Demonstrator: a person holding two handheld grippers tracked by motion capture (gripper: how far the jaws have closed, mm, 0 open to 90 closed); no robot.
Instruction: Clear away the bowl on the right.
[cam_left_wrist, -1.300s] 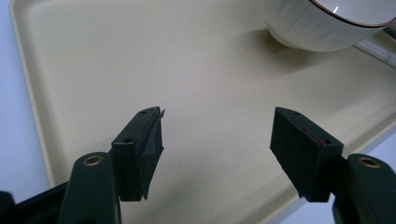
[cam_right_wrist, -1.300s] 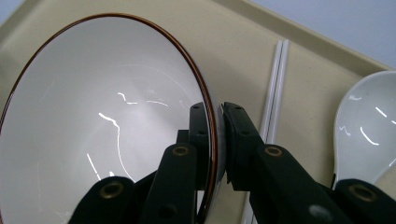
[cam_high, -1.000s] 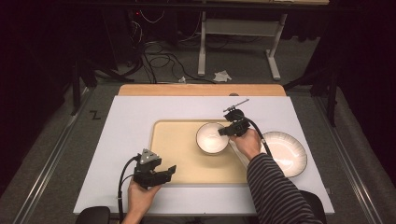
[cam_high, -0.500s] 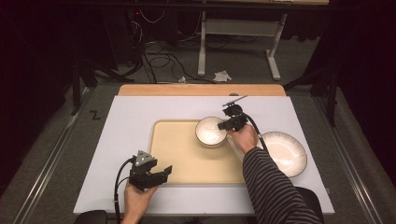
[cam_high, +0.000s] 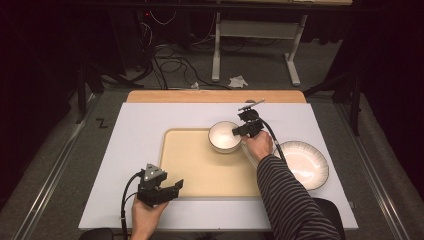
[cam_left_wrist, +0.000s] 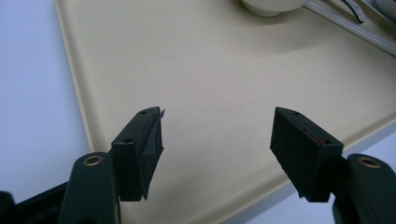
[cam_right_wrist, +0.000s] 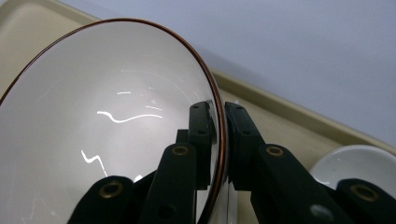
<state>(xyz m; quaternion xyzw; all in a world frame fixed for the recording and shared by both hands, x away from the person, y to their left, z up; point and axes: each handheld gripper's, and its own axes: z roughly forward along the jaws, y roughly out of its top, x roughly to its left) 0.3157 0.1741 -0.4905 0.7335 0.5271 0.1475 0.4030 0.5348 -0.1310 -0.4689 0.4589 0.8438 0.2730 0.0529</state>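
The bowl (cam_high: 224, 136) is a white glazed vessel with a thin dark-brown rim line, positioned over the far right corner of the beige tray (cam_high: 200, 170), which lies on the white table (cam_high: 135, 130). Judged from its gloss and wall thickness, it is a rigid ceramic item: moderately heavy, brittle on impact, and slippery on the glaze. The rim is the practical place to take hold, since the wall is thin enough to pass between flat pads; a one-sided rim grip lets the bowl's weight lever on the pads, so the bowl may tilt or slide if pad pressure is low. The right hand-held gripper (cam_right_wrist: 219, 121) is closed on that rim, one pad inside the wall and one outside, at the side of the bowl nearest the person's right hand. The left hand-held gripper (cam_left_wrist: 217, 135) is held over the near left edge of the tray with its jaws spread wide and nothing between them. A white ribbed plate (cam_high: 303, 162) rests on the table just right of the tray
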